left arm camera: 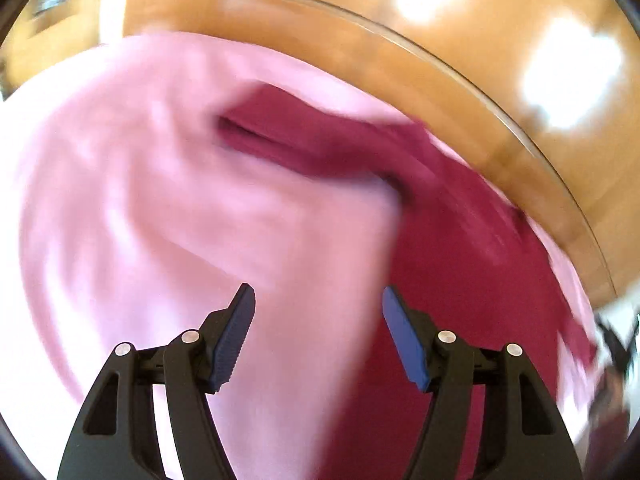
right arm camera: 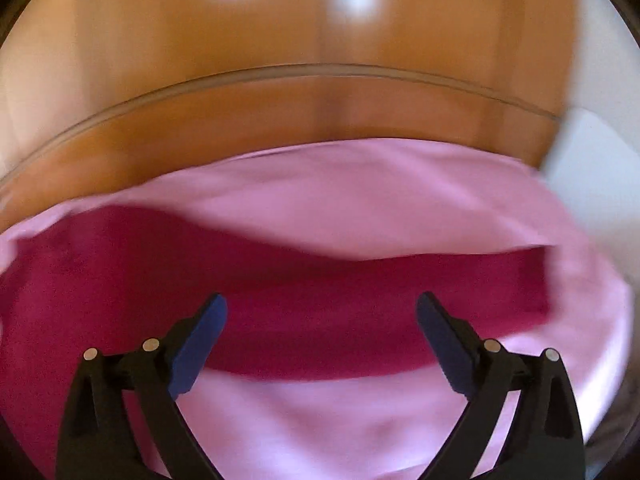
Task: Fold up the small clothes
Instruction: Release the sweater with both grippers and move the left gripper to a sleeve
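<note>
A small garment of light pink cloth (left arm camera: 160, 200) with a dark magenta part (left arm camera: 460, 264) lies rumpled on the wooden table; both views are blurred. My left gripper (left arm camera: 318, 300) is open just above the pink cloth, beside the magenta edge, holding nothing. In the right wrist view the same pink cloth (right arm camera: 360, 200) lies with a magenta band (right arm camera: 280, 300) across its middle. My right gripper (right arm camera: 322, 306) is open over the magenta band, holding nothing.
The glossy wooden table (left arm camera: 440, 32) has a curved glass-like rim line (right arm camera: 320, 70) beyond the garment. A white object (right arm camera: 592, 168) sits at the right edge of the right wrist view. Something dark and blurred (left arm camera: 616, 344) shows at the far right of the left wrist view.
</note>
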Demonstrator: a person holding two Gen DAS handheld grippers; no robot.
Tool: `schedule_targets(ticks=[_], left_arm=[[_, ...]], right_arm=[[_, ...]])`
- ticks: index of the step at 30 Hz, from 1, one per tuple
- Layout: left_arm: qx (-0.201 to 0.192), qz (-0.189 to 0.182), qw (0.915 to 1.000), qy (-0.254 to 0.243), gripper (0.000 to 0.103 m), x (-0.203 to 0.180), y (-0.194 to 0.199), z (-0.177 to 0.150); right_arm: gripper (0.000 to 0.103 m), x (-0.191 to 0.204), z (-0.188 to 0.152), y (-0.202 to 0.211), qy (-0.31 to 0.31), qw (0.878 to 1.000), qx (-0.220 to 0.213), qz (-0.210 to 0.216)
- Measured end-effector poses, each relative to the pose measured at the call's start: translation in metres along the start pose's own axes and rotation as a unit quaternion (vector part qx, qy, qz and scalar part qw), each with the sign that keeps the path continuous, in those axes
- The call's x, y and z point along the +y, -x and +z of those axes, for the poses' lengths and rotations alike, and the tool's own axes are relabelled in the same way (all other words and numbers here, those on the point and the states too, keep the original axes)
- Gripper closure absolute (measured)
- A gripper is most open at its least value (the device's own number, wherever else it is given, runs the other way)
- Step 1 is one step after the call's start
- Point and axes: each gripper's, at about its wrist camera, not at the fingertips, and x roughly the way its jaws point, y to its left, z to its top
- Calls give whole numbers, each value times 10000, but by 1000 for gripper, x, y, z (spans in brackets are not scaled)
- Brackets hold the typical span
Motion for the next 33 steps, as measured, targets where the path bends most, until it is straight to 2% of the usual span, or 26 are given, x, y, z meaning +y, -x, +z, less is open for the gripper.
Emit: schedule_targets(ticks=[3, 5, 7, 9, 10, 11, 13, 14, 16, 19, 21, 23, 24, 25, 26, 27, 29, 31, 33], left_arm=[[-128, 359, 9983, 452, 38, 37, 0, 25], [-175, 365, 9966, 725, 38, 55, -2, 40], [-329, 508, 9933, 981, 38, 69, -3, 56], [-568, 818, 9936, 531, 38, 60, -3, 66], [-668, 1119, 9914, 69, 38, 49, -6, 70], [-718, 1257, 9893, -195, 38, 41, -8, 71], [-832, 1554, 9773, -1175, 38, 12, -22, 74], [-856, 1633, 9718, -1467, 38, 5, -28, 77], [-846, 1626, 9588, -2171, 38, -19, -47, 76], [-681, 1490, 9494, -2679, 37, -42, -74, 78], [-583, 1477, 9474, -2777, 35, -51, -94, 84], [-424, 1408, 9508, -2728, 35, -54, -110, 93], [-316, 1440, 9522, -2676, 39, -53, -123, 100], [-258, 1547, 9521, -2627, 49, -53, -131, 103], [-108, 1553, 9566, -2465, 85, -45, -138, 110], [-35, 1480, 9640, -2210, 98, -38, -139, 118], [-286, 1399, 9742, -1747, 99, -21, -125, 131], [-631, 1197, 9862, -955, 99, 9, -93, 151], [-873, 1155, 9887, -379, 99, 36, -69, 164]], right_arm=[[7, 81, -14, -6, 554, 9949, 109, 834], [7, 131, -24, -13, 985, 9889, 151, 1098], [7, 165, -34, -23, 1233, 9849, 263, 1186], [7, 189, -45, -35, 1322, 9821, 418, 1276], [7, 195, -50, -42, 1321, 9813, 497, 1308], [7, 200, -55, -50, 1310, 9808, 603, 1312], [4, 203, -65, -60, 1375, 9823, 587, 1130], [4, 204, -66, -59, 1378, 9826, 562, 1112], [2, 200, -65, -60, 1333, 9828, 583, 1137], [2, 197, -67, -60, 1335, 9828, 585, 1132], [2, 204, -70, -61, 1389, 9830, 556, 1067], [2, 204, -69, -58, 1374, 9832, 537, 1079], [2, 205, -70, -55, 1363, 9833, 529, 1087], [2, 205, -70, -55, 1355, 9833, 528, 1095], [2, 206, -70, -57, 1352, 9833, 523, 1100], [2, 206, -70, -57, 1353, 9833, 516, 1099], [2, 205, -69, -57, 1349, 9834, 512, 1105], [2, 205, -70, -57, 1340, 9834, 511, 1115], [2, 204, -70, -57, 1341, 9834, 506, 1113]])
